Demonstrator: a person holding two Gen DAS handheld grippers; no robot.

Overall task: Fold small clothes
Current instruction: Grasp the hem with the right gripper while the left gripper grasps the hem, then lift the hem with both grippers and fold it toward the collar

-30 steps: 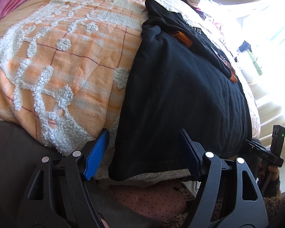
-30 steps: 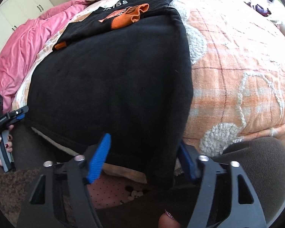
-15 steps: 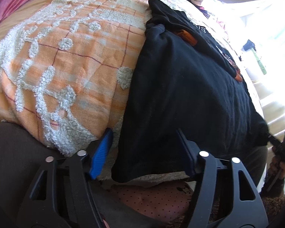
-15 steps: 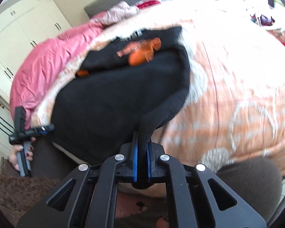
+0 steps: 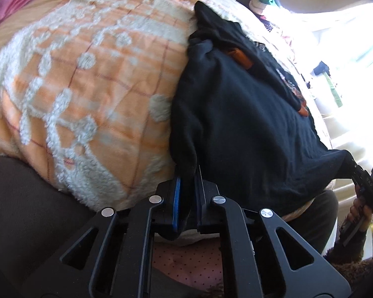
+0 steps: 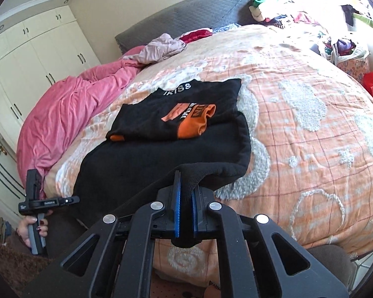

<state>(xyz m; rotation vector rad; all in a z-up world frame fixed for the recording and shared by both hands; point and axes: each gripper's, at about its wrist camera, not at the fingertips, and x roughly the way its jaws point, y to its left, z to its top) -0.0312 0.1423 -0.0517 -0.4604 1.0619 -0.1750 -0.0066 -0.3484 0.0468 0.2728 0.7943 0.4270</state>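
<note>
The black garment (image 6: 161,164) lies spread on the orange-and-white bedspread (image 6: 310,149), filling the middle of the right wrist frame, with its near hem raised off the bed at two corners. The right gripper (image 6: 185,213), at the lower centre of that frame, has its blue-padded fingers (image 6: 177,211) clamped together on one hem corner, the cloth bunched between them. In the left wrist frame the left gripper (image 5: 187,206) sits at lower centre, its fingers (image 5: 177,206) pinched on the other hem corner of the black garment (image 5: 248,124). A folded black shirt with orange print (image 6: 181,114) rests just beyond it, overlapping its far edge. A pink duvet (image 6: 69,114) is heaped at the left of the bed.
</note>
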